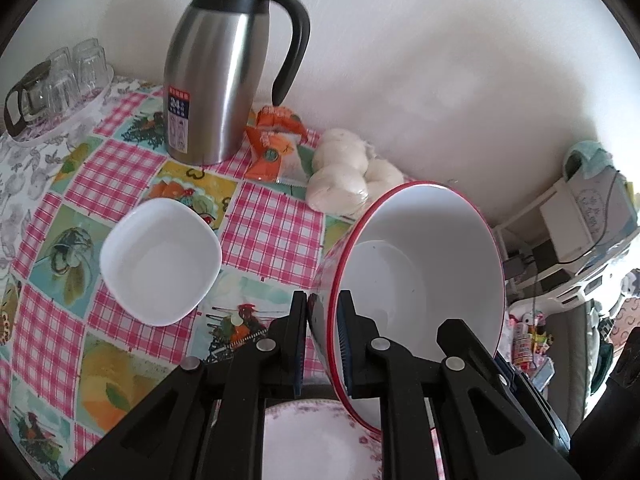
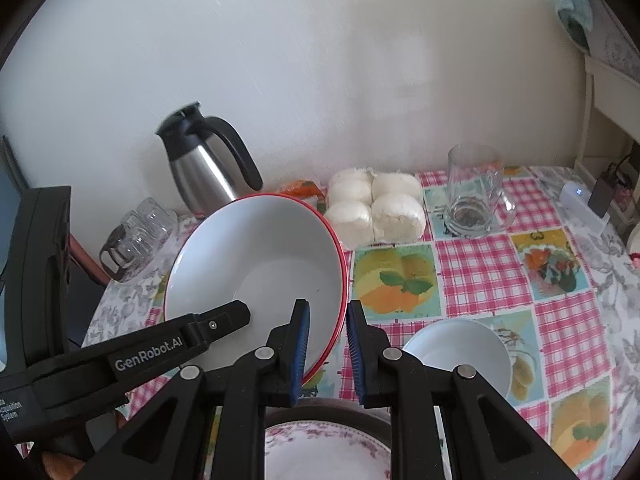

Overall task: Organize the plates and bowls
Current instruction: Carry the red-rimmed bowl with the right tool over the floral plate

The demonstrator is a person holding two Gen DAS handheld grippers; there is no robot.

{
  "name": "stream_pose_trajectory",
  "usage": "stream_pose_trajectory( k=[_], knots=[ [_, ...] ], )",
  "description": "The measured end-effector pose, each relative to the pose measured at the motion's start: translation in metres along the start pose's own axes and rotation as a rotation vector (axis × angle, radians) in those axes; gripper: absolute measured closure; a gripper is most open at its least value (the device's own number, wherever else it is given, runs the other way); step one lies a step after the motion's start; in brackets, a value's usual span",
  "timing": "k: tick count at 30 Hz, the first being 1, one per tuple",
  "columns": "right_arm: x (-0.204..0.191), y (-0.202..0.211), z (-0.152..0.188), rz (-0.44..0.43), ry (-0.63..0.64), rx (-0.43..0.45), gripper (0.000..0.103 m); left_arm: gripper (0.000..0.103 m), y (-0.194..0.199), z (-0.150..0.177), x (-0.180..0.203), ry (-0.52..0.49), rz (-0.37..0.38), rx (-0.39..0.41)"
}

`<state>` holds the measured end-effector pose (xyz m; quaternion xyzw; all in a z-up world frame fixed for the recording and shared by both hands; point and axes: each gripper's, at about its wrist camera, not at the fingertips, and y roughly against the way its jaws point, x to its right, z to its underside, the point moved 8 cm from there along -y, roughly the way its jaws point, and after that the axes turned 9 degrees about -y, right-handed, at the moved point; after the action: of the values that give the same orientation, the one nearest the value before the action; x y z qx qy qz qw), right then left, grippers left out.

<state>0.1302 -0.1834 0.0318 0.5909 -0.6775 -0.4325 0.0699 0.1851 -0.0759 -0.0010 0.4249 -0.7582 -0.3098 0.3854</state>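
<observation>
A large white bowl with a red rim is held tilted above the table. My left gripper is shut on its rim, one finger inside and one outside. In the right wrist view the same bowl shows with the left gripper's finger in it. My right gripper straddles the bowl's near rim with its jaws apart. A square white dish sits on the tablecloth to the left. A small white bowl sits to the right. A floral plate lies under the grippers; it also shows in the left wrist view.
A steel thermos jug stands at the back by the wall. Orange snack packets and a bag of white buns lie beside it. A glass mug stands back right. A tray of glasses is back left.
</observation>
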Motion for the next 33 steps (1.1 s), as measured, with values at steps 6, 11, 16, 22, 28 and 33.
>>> stream_pose_trajectory(
  k=[6, 11, 16, 22, 28, 33],
  knots=[
    [-0.016, 0.029, 0.001, -0.012, 0.021, 0.029, 0.083, 0.088, 0.027, 0.002, 0.001, -0.006, 0.013, 0.035],
    [-0.026, 0.045, 0.008, -0.007, 0.051, 0.034, 0.083, 0.088, 0.044, 0.005, -0.003, 0.012, 0.026, 0.057],
    [-0.031, 0.052, 0.017, 0.010, 0.070, 0.029, 0.082, 0.088, 0.051, 0.013, -0.004, 0.014, 0.022, 0.059],
    [-0.029, 0.056, 0.026, 0.024, 0.065, 0.019, 0.082, 0.088, 0.048, 0.031, -0.004, 0.019, 0.015, 0.032],
    [-0.019, 0.056, 0.044, 0.051, 0.056, -0.006, 0.082, 0.088, 0.039, 0.055, -0.001, -0.013, -0.017, -0.016],
    [-0.007, 0.054, 0.064, 0.077, 0.046, -0.042, 0.082, 0.088, 0.030, 0.073, -0.002, -0.018, -0.012, -0.068]
  ],
)
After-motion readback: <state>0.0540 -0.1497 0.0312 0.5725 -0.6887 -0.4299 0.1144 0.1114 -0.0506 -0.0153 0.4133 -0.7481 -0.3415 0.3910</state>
